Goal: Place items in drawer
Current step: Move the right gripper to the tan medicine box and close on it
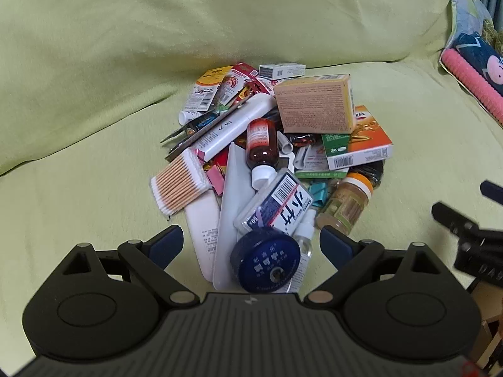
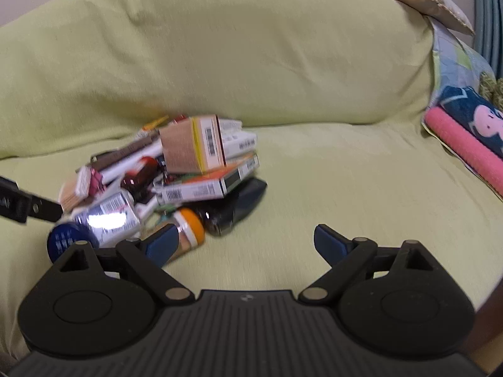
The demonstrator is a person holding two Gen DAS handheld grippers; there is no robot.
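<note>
Left gripper [image 1: 251, 245] with jaws spread wide and empty, poised over the near edge of a pile [image 1: 270, 157] of small items heaped on a green-covered sofa [image 1: 94, 188]. Directly between the fingertips lies a blue tin [image 1: 265, 259], lid up, resting against a clear spray bottle [image 1: 305, 242] and a flat blue-and-white pack [image 1: 273, 204]; just ahead, a brown bottle [image 1: 261, 144] lies with its long axis running toward the tool, white cap nearest. A cotton-swab bundle [image 1: 180, 185] sits ahead and left, an orange-capped jar [image 1: 345, 204] ahead and right, a tan box [image 1: 314, 105] at the far top of the heap. Right gripper [image 2: 243, 245], also spread and empty, hovers over bare cushion with the pile off to its left; only the jar [image 2: 187, 229] lies beside its left fingertip. The left tool is judged the nearer, the tin being the likeliest first pick. No drawer is in view.
</note>
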